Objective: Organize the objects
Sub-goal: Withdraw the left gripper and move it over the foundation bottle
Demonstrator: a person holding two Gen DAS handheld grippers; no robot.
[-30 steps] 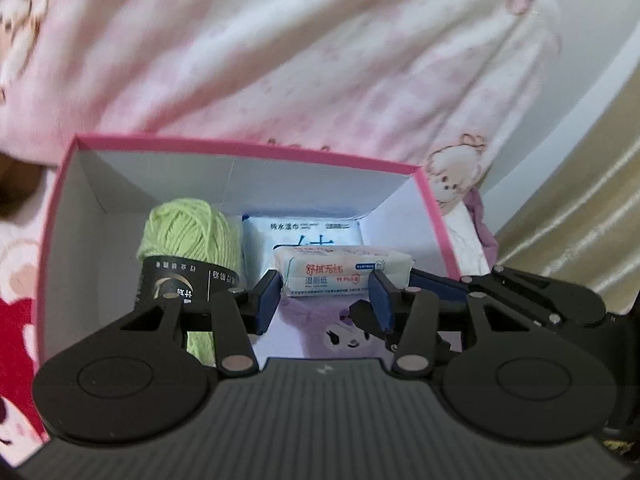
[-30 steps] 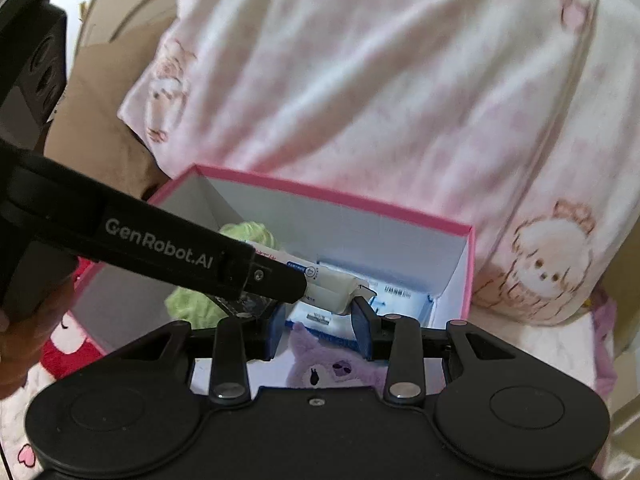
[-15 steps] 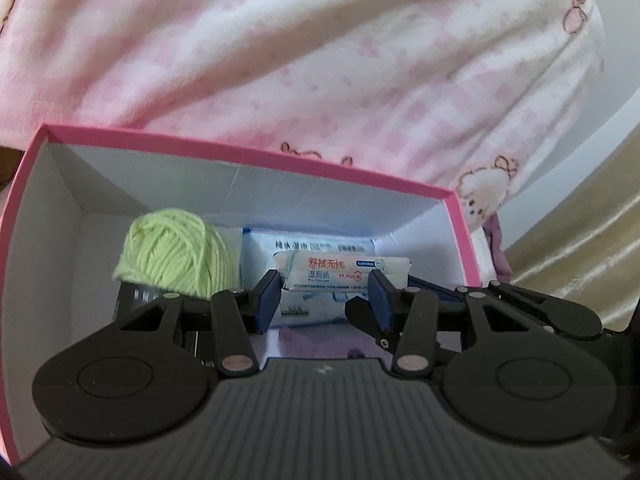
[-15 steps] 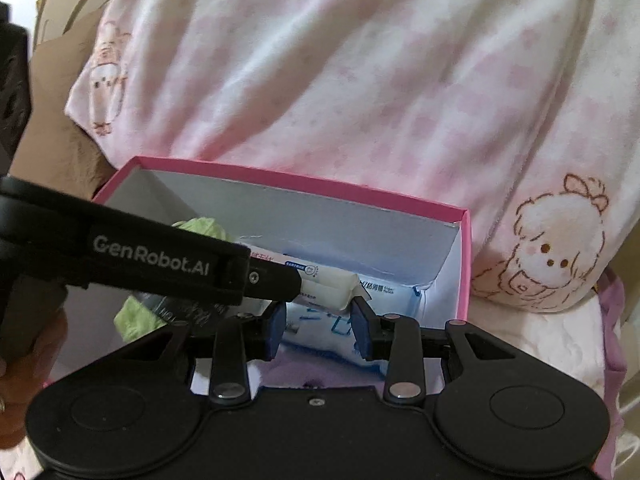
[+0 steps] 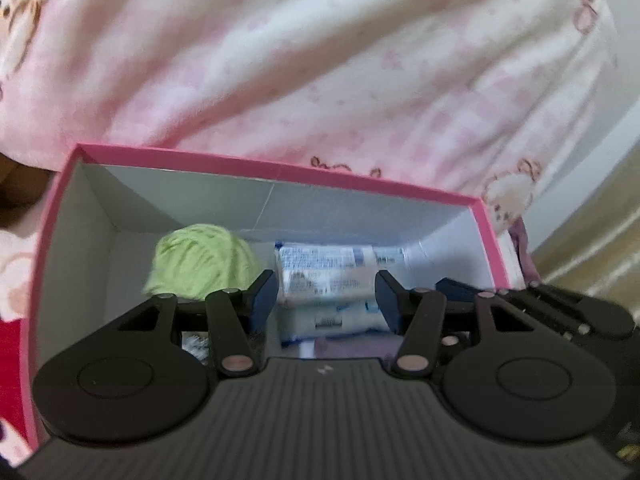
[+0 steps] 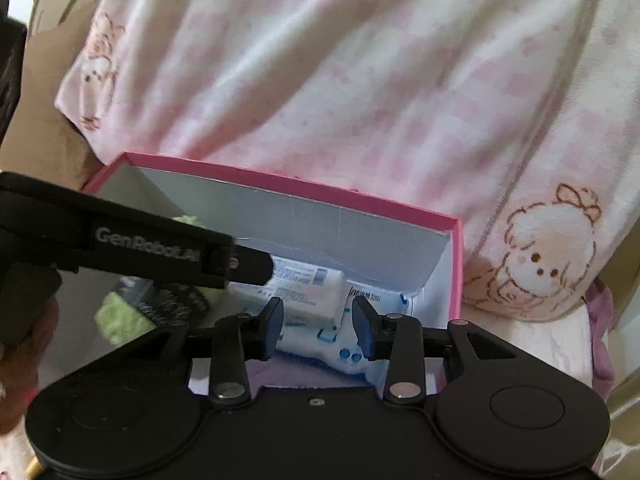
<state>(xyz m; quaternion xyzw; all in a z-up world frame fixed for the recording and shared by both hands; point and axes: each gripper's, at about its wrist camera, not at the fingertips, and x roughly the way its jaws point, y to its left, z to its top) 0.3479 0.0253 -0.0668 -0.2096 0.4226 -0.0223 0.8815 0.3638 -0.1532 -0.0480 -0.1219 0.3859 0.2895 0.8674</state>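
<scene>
Although both grippers hang over the pink-rimmed box [image 5: 276, 170], most of the sorting looks done, judging by what already lies inside it. Toward the box's left end sits a ball of light green yarn [image 5: 202, 258] with a dark paper band. Beside the yarn, toward the box's right end, a small wet-wipe pack [image 5: 324, 276] rests on top of a larger blue-and-white tissue pack [image 5: 340, 320]. Something purple shows at the box's near edge, too hidden to name.

The left gripper [image 5: 325, 294] has just been spreading its jaws. They stand apart on either side of the small pack, and the pads do not appear to press on it, so that pack seems to be released in the box. The right gripper [image 6: 318, 320] has its jaws slightly parted, opening a touch further, with nothing pinched between them; the packs only show through the gap, lower down in the box.

Behind the box lies a pink-and-white checked blanket [image 6: 360, 100] with cartoon prints. Whether more things wait outside the box cannot be told, since neither view shows any loose item.
</scene>
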